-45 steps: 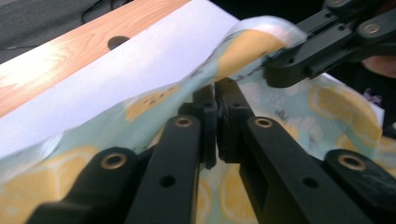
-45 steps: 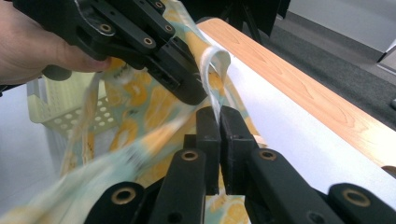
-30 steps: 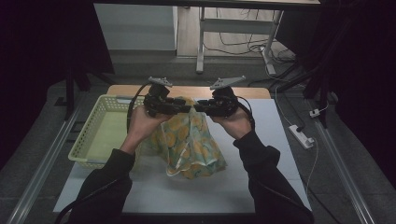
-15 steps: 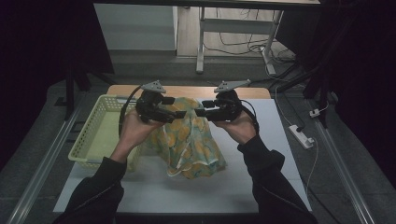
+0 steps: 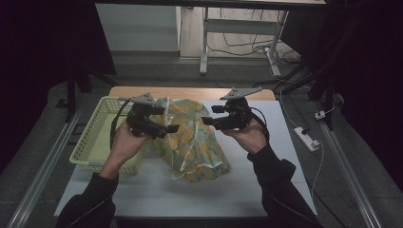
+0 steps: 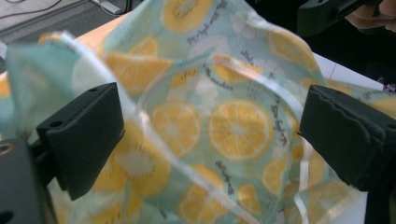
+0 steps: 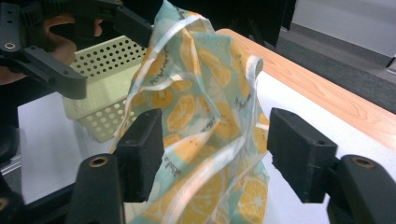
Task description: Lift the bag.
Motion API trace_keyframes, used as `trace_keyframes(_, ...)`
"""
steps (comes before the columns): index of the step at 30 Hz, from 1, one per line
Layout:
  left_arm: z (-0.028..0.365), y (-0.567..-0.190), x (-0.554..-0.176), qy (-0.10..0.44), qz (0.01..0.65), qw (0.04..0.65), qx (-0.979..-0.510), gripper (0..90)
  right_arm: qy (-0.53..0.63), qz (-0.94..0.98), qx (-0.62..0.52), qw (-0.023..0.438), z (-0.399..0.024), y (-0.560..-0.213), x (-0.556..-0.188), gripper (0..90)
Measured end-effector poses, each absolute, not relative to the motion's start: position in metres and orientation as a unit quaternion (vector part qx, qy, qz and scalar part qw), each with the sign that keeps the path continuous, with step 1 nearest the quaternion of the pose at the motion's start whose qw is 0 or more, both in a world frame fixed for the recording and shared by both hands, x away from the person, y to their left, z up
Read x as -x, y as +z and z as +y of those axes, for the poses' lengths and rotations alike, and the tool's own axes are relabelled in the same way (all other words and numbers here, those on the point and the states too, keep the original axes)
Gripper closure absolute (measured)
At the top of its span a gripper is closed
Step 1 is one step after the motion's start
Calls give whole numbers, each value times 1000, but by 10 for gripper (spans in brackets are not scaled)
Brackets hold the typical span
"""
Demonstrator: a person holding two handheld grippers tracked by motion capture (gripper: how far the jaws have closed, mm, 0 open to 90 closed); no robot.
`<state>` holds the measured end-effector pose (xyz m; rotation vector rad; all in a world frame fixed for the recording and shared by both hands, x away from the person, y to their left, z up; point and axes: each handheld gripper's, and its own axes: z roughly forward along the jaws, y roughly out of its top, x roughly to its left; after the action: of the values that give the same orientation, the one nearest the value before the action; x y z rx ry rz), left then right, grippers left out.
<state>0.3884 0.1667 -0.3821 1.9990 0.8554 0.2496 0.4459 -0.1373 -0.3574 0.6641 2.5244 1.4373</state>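
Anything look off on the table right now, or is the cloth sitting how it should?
The lemon-print cloth stands in a crumpled peak, its left edge draped over the yellow basket rim. Left gripper and right gripper have just been opening; neither pinches it.

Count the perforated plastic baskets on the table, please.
1. The pale yellow perforated plastic basket stands at the table's left edge, beside the lemon-print cloth; the cloth may hide part of it.
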Motion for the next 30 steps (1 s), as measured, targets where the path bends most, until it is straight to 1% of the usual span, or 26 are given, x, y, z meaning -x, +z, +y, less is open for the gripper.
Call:
trace_keyframes(3, 172, -388, -383, 103, 350, 452, -814, 42, 479, 844, -227, 84, -141, -361, -444, 327)
trace_keyframes(8, 181, -400, -374, 92, 354, 463, -807, 3, 476, 844, -233, 84, -147, -366, -441, 259)
trace_keyframes(15, 194, -412, -363, 90, 362, 466, -802, 0, 473, 842, -246, 85, -158, -373, -436, 175)
trace_keyframes(30, 215, -437, -342, 89, 388, 467, -790, 0, 461, 841, -265, 97, -184, -394, -427, 112)
